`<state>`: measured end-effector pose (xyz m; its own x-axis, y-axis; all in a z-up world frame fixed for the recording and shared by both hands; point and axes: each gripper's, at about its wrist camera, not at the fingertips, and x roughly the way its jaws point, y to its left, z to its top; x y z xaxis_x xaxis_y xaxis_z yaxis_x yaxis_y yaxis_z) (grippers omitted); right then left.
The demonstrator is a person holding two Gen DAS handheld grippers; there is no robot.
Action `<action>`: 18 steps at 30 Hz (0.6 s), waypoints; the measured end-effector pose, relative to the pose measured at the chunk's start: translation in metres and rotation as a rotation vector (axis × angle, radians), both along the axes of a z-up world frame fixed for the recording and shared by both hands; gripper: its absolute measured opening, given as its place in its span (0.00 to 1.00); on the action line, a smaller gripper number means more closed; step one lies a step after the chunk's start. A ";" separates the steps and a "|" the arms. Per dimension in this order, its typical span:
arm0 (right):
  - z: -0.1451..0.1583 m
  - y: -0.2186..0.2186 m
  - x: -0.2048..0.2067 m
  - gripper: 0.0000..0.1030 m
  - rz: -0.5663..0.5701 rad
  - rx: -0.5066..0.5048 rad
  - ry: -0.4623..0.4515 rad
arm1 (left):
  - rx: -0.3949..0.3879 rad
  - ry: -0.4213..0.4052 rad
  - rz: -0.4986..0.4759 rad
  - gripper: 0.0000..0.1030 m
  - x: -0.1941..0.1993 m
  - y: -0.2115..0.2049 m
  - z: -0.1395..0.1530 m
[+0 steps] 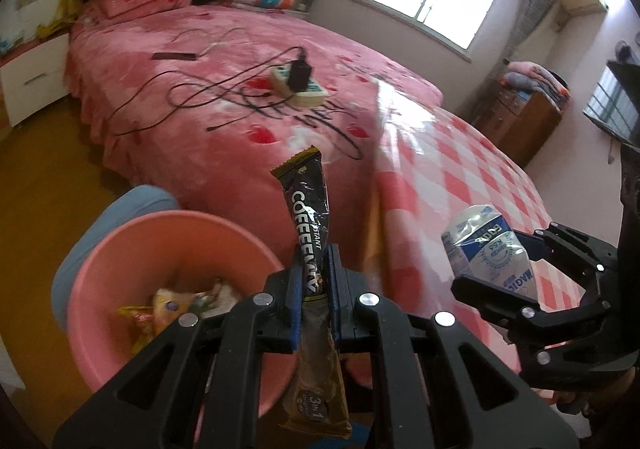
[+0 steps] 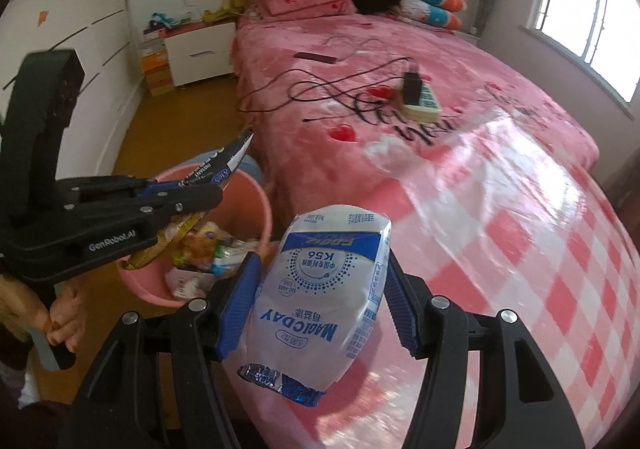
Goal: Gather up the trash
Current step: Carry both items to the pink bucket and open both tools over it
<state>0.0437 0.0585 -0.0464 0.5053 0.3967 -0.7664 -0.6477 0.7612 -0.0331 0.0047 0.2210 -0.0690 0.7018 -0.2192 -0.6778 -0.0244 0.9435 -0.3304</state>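
A: Two pieces of trash in hand. Left gripper (image 1: 316, 289) clamped tight on the coffee sachet (image 1: 306, 209), mid-length, centre of the left wrist view; top end upright above the pads, tail hanging below.

B: Handling?

A: Probably near weightless. Thin glossy foil laminate, flat, crimped serrated ends, floppy along its length. Likely slippery under smooth pads; ribbed blue pads a help. Best taken across the flat faces near the middle, as now.

B: And the other side?

A: Right gripper (image 2: 320, 301) closed partway on the milk pouch (image 2: 324, 289), lower centre of the right wrist view, pads pressing both flanks. White and blue film, pillow-shaped, creased, torn lower corner crumpled. Looks emptied, so light and squashy; walls dented inward under the pads. Any dregs liable to drip from the torn end. Safer held across the belly than by a corner.

B: Destination?

A: Pink bucket (image 1: 120, 249), lower left of the left wrist view, round, smooth plastic, matte rim, already part filled with crinkled wrappers. Sachet just right of its rim there; whether over the opening, cannot tell. Pouch further right, above the checked glossy sheet (image 2: 540, 249) covering the near end of the bed (image 1: 240, 49).

B: Anything else?

A: Soft pink fleece cover, power strip (image 1: 298, 87) and loose black cable (image 1: 160, 101) upper centre, well apart from both grippers.
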 end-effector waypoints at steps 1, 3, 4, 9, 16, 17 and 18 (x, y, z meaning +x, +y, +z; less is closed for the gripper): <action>0.000 0.004 0.001 0.59 0.009 0.005 0.007 | -0.002 0.007 0.020 0.12 -0.002 0.008 -0.003; -0.002 0.017 0.002 0.59 0.034 0.018 0.022 | -0.004 0.016 0.046 0.12 -0.003 0.019 -0.008; -0.003 0.023 0.003 0.59 0.048 0.024 0.028 | -0.006 0.023 0.060 0.12 -0.003 0.025 -0.011; -0.007 0.054 0.005 0.59 0.108 0.052 0.059 | -0.023 0.058 0.128 0.12 -0.009 0.054 -0.026; -0.019 0.091 0.012 0.61 0.157 0.099 0.122 | -0.047 0.104 0.206 0.13 -0.010 0.082 -0.049; -0.023 0.094 0.014 0.62 0.166 0.109 0.143 | -0.048 0.111 0.216 0.13 -0.010 0.086 -0.052; -0.027 0.097 0.016 0.70 0.164 0.118 0.162 | -0.046 0.118 0.230 0.18 -0.011 0.090 -0.055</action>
<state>0.0601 0.1559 -0.0735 0.3013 0.5548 -0.7755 -0.7521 0.6382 0.1644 -0.0058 0.3112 -0.1243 0.6532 -0.0957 -0.7511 -0.2773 0.8928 -0.3549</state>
